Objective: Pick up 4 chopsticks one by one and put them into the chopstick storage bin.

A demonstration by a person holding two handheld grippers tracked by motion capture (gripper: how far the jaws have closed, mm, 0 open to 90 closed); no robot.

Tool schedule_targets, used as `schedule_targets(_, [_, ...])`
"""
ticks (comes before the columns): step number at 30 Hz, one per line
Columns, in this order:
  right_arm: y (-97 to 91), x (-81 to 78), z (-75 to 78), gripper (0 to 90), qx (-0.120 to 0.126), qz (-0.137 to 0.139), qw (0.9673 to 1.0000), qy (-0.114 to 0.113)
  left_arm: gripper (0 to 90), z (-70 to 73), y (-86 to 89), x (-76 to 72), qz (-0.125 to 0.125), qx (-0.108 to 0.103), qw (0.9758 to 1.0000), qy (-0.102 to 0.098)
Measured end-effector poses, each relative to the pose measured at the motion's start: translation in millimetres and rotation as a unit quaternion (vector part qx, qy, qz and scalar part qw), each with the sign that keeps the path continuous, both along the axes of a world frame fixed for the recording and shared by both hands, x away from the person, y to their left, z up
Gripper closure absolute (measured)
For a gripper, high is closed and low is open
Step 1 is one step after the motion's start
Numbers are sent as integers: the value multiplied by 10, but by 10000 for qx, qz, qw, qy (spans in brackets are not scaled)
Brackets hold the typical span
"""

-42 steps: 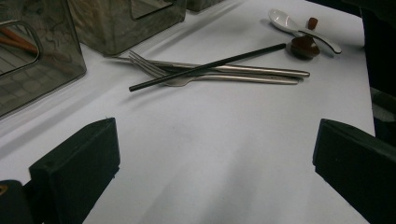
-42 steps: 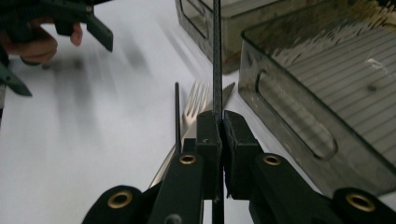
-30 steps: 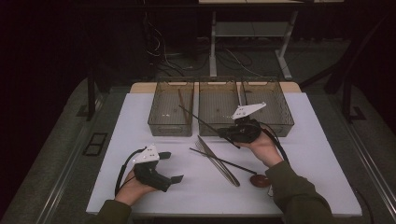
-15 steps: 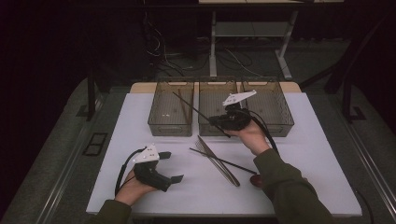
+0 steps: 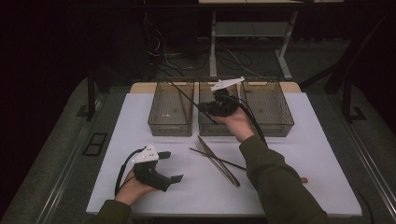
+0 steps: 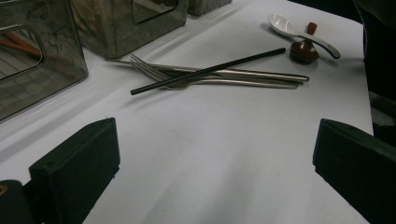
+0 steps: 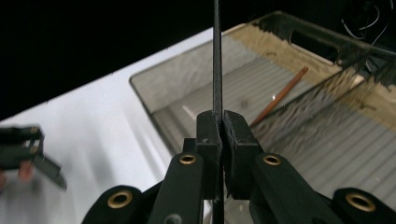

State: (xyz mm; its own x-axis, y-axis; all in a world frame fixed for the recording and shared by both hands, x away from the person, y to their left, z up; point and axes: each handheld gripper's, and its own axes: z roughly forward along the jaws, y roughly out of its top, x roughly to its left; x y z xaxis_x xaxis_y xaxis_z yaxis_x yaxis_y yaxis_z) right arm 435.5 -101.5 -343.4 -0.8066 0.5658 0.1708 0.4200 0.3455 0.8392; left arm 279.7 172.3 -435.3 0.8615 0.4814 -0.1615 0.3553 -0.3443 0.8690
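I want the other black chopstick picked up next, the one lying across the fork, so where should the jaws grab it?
Grip the black chopstick at its raised end near the spoon, coming from above with jaws across the shaft. It rests propped on the fork, so that end likely leaves a gap beneath.

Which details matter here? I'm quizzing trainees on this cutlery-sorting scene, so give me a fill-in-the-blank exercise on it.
1. The right gripper is shut on a black ____.
2. The number of bins standing in a row at the far side of the table is ____.
3. The left gripper rests low over the white table with its jaws ____.
4. On the table, a second black chopstick lies across a knife and a ____.

Missing words: chopstick; three; open; fork
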Motion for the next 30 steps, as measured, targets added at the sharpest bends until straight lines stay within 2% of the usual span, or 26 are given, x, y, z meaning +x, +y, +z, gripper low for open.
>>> schedule_targets(3, [75, 79, 11, 850, 70, -70, 9999, -47, 0, 4, 2, 0, -16, -8, 10000, -12])
schedule_targets(15, [462, 268, -37, 850, -13, -180, 9998, 0, 0, 11, 2, -5, -29, -44, 10000, 5])
schedule_targets(22, [720, 352, -118, 850, -88, -149, 9998, 27, 0, 14, 6, -6, -39, -86, 10000, 10])
schedule_targets(30, [907, 430, -239, 850, -204, -145, 9996, 136, 0, 17, 10, -4, -49, -105, 9999, 13])
